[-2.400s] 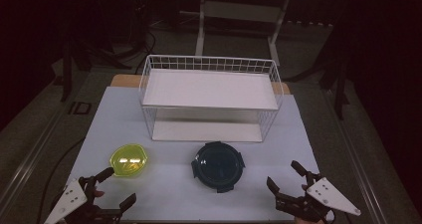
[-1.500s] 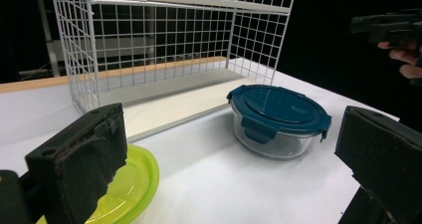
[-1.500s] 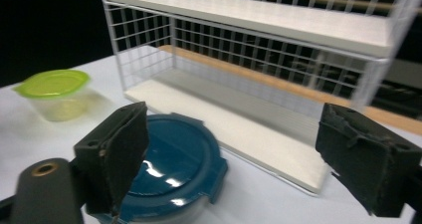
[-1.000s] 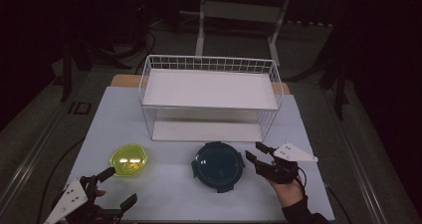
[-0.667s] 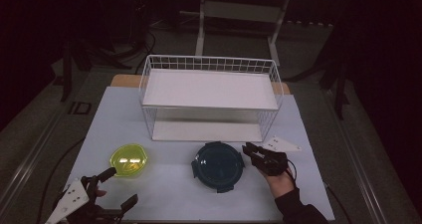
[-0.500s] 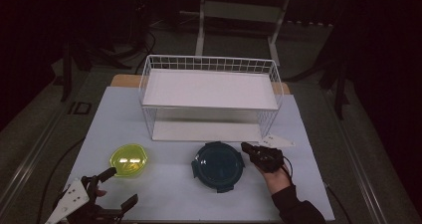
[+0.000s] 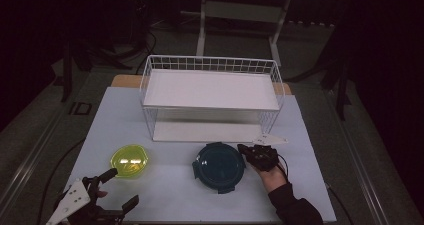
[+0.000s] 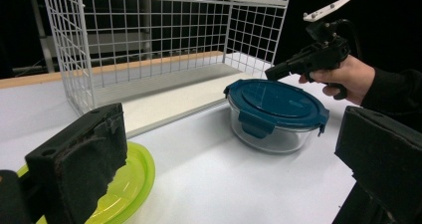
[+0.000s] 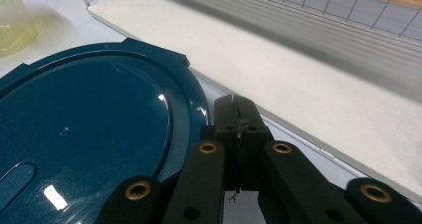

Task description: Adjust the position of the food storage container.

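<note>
Right gripper view puts us right over the blue-lidded container (image 9: 94, 134), and only part of its glossy teal lid fits in; the rest runs off the left and bottom edges. The glass bowl under the lid is hidden here, but the left gripper view shows it clear-walled, with a clip tab on the near side; what's inside, I can't make out. The right gripper (image 9: 239, 115) has its jaws pressed together with nothing between them, tips sitting at the lid's right rim. Whether they touch the rim is hard to call.

In the high view the container sits near the middle of the tabletop (image 7: 320, 185), just in front of the wire rack (image 7: 210, 92). The rack's lower shelf runs close behind it, so there's little room on the far side. To the right of the gripper the tabletop is bare out to its edge, and there's open surface on the near side too.

Over to the left, well apart, lies the yellow-green lid (image 7: 129, 160); in the left gripper view a black pad covers part of it. The left gripper (image 7: 114, 189) sits at the near left corner, jaws wide apart and holding nothing, its body cut off by the bottom edge. Everything beyond the tabletop is too dark to read.
</note>
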A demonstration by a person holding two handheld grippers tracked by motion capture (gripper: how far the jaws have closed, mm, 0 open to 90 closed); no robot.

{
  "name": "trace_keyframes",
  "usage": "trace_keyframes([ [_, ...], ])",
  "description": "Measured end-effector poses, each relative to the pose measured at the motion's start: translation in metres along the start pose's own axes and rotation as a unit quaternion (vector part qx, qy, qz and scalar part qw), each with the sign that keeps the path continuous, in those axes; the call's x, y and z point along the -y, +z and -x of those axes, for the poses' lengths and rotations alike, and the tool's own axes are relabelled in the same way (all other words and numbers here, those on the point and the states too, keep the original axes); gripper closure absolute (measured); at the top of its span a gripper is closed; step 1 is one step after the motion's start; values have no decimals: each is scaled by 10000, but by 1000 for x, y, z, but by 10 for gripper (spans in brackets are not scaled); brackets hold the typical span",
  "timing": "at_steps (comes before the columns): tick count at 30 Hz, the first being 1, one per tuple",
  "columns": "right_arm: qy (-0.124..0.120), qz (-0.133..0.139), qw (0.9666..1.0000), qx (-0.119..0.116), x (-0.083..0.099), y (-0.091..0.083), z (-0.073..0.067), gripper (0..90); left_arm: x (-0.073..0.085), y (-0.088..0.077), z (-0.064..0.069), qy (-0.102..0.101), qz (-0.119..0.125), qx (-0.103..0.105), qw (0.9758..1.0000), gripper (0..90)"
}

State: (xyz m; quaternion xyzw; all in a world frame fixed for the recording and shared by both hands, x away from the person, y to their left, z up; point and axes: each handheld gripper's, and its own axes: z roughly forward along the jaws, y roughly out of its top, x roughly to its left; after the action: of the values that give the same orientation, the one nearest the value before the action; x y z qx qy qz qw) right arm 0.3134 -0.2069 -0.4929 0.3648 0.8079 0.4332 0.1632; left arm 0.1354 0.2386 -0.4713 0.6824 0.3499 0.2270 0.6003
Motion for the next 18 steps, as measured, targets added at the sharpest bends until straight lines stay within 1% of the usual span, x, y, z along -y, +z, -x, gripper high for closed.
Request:
trace_keyframes([
  [3,-30,-19,10000,1,-1,0,-2,900,0,0,0,3,-3,2,10000,0],
  [4,-55,-25,10000,34,-1,1,-2,900,0,0,0,4,-13,1,10000,0],
  [6,-13,-27,10000,21,-1,1,-2,900,0,0,0,-3,-14,6,10000,0],
  [9,-28,-28,10000,68,0,0,-3,900,0,1,0,13,-16,8,10000,0],
  [11,-21,-24,10000,89,1,-2,-4,900,0,1,0,5,-14,9,10000,0],
  [14,29,-36,10000,61,3,-6,-5,900,1,1,0,7,-28,16,10000,0],
  [18,37,-40,10000,50,7,-12,-7,900,1,1,1,17,-36,17,10000,0],
])
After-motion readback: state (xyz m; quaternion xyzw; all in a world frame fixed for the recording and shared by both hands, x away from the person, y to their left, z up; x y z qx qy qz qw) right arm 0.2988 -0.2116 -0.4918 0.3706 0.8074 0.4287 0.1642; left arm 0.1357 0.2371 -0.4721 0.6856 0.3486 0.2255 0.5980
